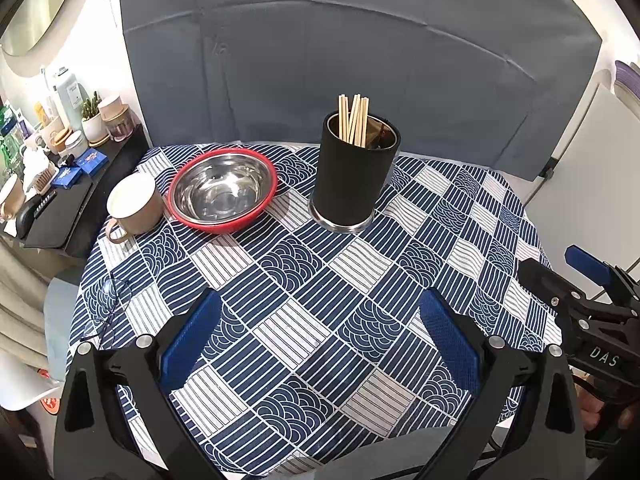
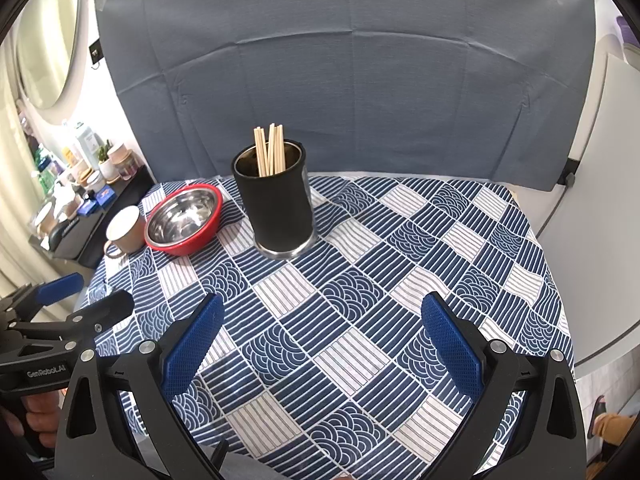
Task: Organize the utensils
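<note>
Left wrist view shows the left gripper (image 1: 320, 336) hanging over the near part of the worktop (image 1: 500, 216) with its blue-padded jaws spread wide and nothing between them; the right gripper (image 2: 320, 340) is the same, released and empty over the patterned cloth. From where I stand the job looks close to finished, or else at a pause between pieces: the chopsticks (image 1: 354, 120) stand bunched and upright in the black holder (image 1: 352, 184), leaning slightly against one another, and I can see no loose utensil lying anywhere on the cloth. The holder sits toward the back of the worktop, well ahead of both sets of jaws and clear of them, a little right of centre for the left gripper and a little left of centre for the right. Just beside it to the left is the red-rimmed steel bowl (image 1: 224, 192), empty, and touching or nearly touching that, the beige mug (image 1: 134, 208). If anything is left to gather, the next move would call for finding it first, since nothing sits within reach of either gripper.
</note>
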Tool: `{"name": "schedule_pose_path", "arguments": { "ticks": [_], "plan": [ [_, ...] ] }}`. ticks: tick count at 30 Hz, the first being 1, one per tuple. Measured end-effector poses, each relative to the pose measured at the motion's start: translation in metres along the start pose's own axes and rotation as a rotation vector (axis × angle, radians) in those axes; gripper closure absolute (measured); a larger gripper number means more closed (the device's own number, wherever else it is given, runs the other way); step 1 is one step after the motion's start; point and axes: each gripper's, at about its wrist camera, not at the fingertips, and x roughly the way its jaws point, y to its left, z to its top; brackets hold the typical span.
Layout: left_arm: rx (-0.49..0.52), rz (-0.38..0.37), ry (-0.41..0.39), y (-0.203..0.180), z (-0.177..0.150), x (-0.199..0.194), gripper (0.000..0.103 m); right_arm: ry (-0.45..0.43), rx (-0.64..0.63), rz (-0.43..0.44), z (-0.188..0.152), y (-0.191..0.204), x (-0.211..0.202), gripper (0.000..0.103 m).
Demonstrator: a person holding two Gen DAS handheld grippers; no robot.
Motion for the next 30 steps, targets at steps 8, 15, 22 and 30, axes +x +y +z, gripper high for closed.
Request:
{"name": "schedule_pose_path", "arguments": {
  "ticks": [8,15,22,30],
  "plan": [
    [0.009,0.002,-0.002,-0.0006,-0.0001,0.0,0.006,-0.002,-0.002,-0.001,0.0,0.0003,-0.0004,0.008],
    [0.015,-0.002,-0.003,-0.0006,0.0005,-0.0001,0.006,-0.001,-0.001,0.0,0.0003,0.0003,-0.0001,0.008],
    [0.012,0.0,-0.002,0.0,0.0007,-0.0007,0.006,-0.001,-0.002,0.001,0.0005,0.0008,0.0003,0.008],
    [0.005,0.005,0.006,0.002,0.0007,0.0015,0.006,0.002,-0.002,0.002,0.0003,0.0008,0.0007,0.008]
  ]
}}
